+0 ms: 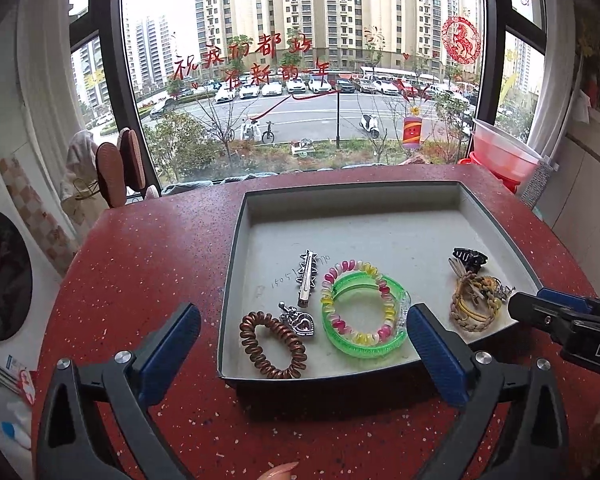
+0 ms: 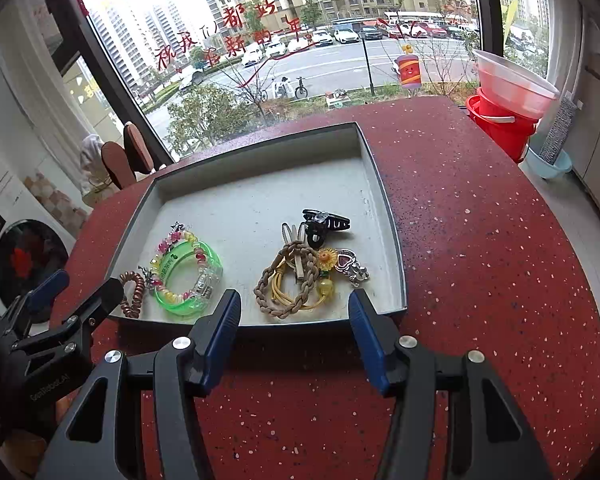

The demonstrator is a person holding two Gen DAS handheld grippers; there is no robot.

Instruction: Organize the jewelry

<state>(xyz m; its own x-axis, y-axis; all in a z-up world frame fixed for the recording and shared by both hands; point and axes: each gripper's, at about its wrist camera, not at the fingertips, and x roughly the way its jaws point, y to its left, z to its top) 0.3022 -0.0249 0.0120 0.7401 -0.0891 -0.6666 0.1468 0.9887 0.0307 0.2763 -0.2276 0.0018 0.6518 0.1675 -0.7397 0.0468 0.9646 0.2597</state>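
A grey tray (image 1: 340,196) (image 2: 384,208) lies on the red speckled table (image 1: 140,280). Its near left part holds a brown spiral hair tie (image 1: 272,346), a silver heart pendant (image 1: 298,320), a silver hair clip (image 1: 306,282) and a green bangle (image 1: 364,316) (image 2: 188,276) with a pink-yellow bead bracelet on it. Near right lie a black claw clip (image 2: 324,222), a braided tan hair tie (image 2: 288,284) and a sunflower charm (image 2: 326,260). My left gripper (image 1: 303,310) (image 2: 87,282) hovers open at the tray's near left edge. My right gripper (image 2: 295,296) (image 1: 534,300) hovers open before the braided tie. Neither holds anything.
A red bucket (image 2: 500,132) with a clear pink basin (image 2: 508,80) on it stands at the table's far right corner, a blue basin (image 2: 548,164) beyond it. A large window runs behind the table. A washing machine (image 1: 0,276) and slippers (image 1: 112,176) are at the left.
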